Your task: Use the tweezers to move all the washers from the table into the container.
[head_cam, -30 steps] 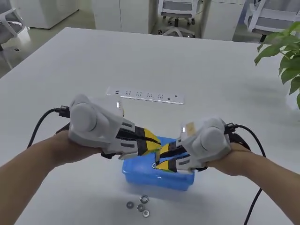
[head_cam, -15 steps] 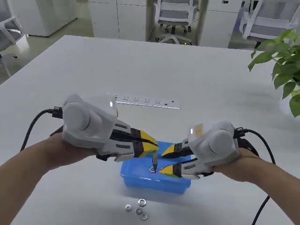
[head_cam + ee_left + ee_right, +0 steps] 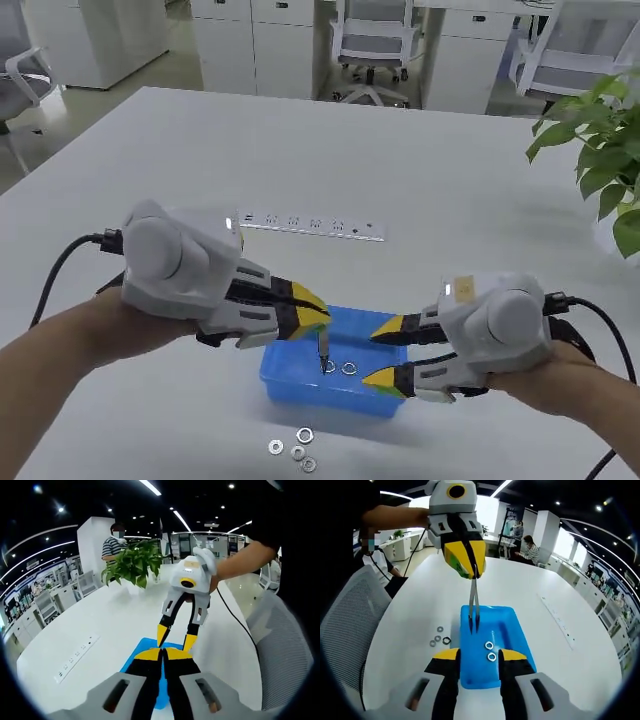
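In the head view my left gripper [image 3: 312, 308] is shut on thin metal tweezers [image 3: 322, 348] that point down into the blue container [image 3: 300, 385]. Two washers [image 3: 348, 369] lie inside, close to the tweezers' tips. My right gripper [image 3: 385, 352] stands open at the container's right end, holding nothing. Several washers [image 3: 298, 452] lie on the white table just in front of the container. The right gripper view shows the tweezers [image 3: 473, 600] hanging over the container [image 3: 502, 625], two washers [image 3: 489, 645] in it, loose washers [image 3: 438, 638] beside it, and the right gripper [image 3: 481, 655] open.
A white power strip [image 3: 305, 224] lies on the table [image 3: 450, 200] beyond the grippers. A green plant [image 3: 600, 150] stands at the right edge. Office chairs [image 3: 370, 40] sit past the far edge. Cables trail from both grippers toward me.
My right gripper has drawn back to the right, away from the left gripper and the tweezers. Two washers now show in the container. The head camera has tilted slightly.
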### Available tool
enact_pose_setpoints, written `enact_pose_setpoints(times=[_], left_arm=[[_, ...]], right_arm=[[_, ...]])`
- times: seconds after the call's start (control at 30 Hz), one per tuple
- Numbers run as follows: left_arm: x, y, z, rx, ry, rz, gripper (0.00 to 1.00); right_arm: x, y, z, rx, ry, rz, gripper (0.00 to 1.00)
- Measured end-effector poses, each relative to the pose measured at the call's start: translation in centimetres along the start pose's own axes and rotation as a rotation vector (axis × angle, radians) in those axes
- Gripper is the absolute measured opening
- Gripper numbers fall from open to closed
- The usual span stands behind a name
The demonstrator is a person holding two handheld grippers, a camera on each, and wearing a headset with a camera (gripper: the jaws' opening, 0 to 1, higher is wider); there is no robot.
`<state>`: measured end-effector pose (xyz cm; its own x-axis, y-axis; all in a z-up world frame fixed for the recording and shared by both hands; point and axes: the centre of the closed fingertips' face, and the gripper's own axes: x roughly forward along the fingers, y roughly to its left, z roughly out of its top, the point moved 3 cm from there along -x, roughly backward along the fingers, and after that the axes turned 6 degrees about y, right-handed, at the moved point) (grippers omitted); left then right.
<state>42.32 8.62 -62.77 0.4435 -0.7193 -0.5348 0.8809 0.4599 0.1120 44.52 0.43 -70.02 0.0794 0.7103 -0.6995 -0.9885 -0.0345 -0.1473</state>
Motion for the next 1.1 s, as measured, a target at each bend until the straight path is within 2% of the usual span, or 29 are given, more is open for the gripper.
enact_pose_setpoints(times=[0.43, 0.83, 1.1], left_arm=[[-1.4, -0.5, 0.0, -0.012, 0.002, 0.002, 0.05], [-1.9, -1.5, -0.2, -0.015, 0.010, -0.011, 0.05], [-2.1, -2.1, -0.9, -0.015, 0.016, -0.012, 0.05]], right_arm=[[-1.4, 1.1, -1.4, 0.079, -0.018, -0.029, 0.42], [-2.4, 2.0, -2.4, 0.120, -0.032, -0.045, 0.52], [-3.1, 2.9, -2.5, 0.148, -0.043, -0.057, 0.61]])
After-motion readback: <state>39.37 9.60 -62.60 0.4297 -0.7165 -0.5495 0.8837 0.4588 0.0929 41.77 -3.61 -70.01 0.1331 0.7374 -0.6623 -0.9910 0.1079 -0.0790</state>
